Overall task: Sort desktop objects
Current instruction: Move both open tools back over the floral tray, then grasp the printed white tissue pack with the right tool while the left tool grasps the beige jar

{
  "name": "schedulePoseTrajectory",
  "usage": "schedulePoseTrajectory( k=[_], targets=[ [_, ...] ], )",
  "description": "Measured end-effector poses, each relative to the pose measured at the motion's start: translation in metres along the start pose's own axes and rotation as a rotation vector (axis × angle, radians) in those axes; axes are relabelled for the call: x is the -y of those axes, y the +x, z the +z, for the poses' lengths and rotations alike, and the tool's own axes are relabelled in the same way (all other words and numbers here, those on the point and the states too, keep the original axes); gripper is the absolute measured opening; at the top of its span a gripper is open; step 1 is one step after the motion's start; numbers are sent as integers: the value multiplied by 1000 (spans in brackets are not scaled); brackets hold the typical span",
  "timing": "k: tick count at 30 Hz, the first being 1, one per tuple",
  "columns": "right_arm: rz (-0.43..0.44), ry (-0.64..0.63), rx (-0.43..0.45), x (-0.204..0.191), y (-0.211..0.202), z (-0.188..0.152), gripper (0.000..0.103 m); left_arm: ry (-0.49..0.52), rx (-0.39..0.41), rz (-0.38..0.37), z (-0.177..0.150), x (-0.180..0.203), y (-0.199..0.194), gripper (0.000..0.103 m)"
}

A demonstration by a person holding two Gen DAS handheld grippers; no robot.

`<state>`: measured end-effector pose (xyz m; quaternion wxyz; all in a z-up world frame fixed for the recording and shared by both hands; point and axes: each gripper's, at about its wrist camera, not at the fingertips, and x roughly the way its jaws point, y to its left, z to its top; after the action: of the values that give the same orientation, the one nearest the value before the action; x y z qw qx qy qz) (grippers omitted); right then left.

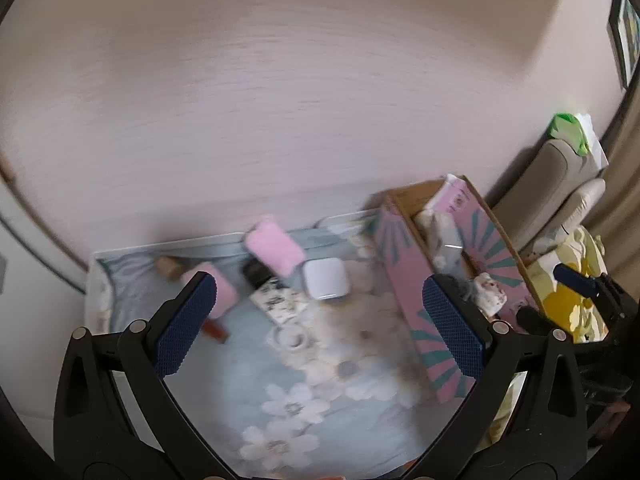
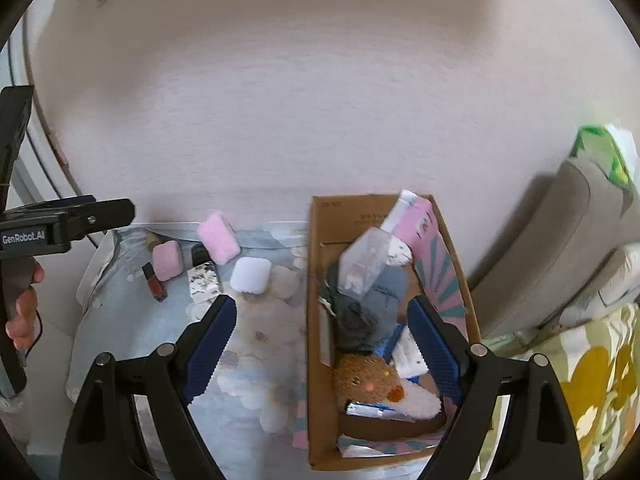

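Note:
On the blue floral tablecloth (image 1: pixel 256 364) lie a big pink pouch (image 1: pixel 274 250), a smaller pink one (image 1: pixel 218 292), a white case (image 1: pixel 325 279), a patterned card (image 1: pixel 280 302) and a red lipstick (image 1: pixel 216 330). My left gripper (image 1: pixel 320 324) hangs open above them, holding nothing. A cardboard box (image 2: pixel 316 280) with pink outer sides stands to the right, holding a clear plastic case (image 2: pixel 364 264), grey cloth (image 2: pixel 356 320) and a brown plush toy (image 2: pixel 368 380). My right gripper (image 2: pixel 324 344) is open over the box's left wall, empty.
A beige sofa (image 2: pixel 560 248) with a green packet (image 2: pixel 600 148) on it stands to the right of the box. A yellow floral cloth (image 2: pixel 592 368) lies in front of it. A hand (image 2: pixel 24 312) grips the left tool at the left edge. A pale wall rises behind the table.

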<state>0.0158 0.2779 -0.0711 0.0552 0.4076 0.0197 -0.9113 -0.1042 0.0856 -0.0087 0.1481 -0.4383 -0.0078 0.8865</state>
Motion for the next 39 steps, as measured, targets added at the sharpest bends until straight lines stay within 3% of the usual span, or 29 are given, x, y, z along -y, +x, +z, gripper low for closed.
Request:
schedulePoseTrajectory(
  k=[5, 11, 14, 16, 19, 21, 23, 27, 33, 39],
  targets=[
    [-10, -82, 38, -23, -7, 8, 85, -39, 56, 46, -5, -39, -29, 103],
    [158, -55, 59, -41, -1, 18, 85, -74, 115, 138, -10, -91, -50, 103],
    [186, 9, 49, -47, 12, 19, 85, -77, 141, 224, -16, -116, -53, 103],
    [201, 32, 57, -52, 21, 19, 85, -87, 113, 223, -20, -132, -50, 103],
    [193, -13, 27, -70, 38, 18, 85, -130, 74, 141, -29, -159, -41, 103],
    [194, -57, -4, -84, 51, 16, 85, -174, 64, 99, -32, -176, -30, 103],
    [204, -103, -32, -100, 73, 14, 85, -192, 43, 105, -35, -190, -14, 102],
    [219, -172, -65, -121, 115, 2, 85, -167, 4, 85, -39, -206, 39, 101],
    [227, -232, -107, -145, 176, -16, 84, -118, -36, 58, -44, -218, 118, 83],
    [215, -256, -111, -155, 204, -22, 79, -81, -42, 50, -53, -225, 158, 68]
  ],
)
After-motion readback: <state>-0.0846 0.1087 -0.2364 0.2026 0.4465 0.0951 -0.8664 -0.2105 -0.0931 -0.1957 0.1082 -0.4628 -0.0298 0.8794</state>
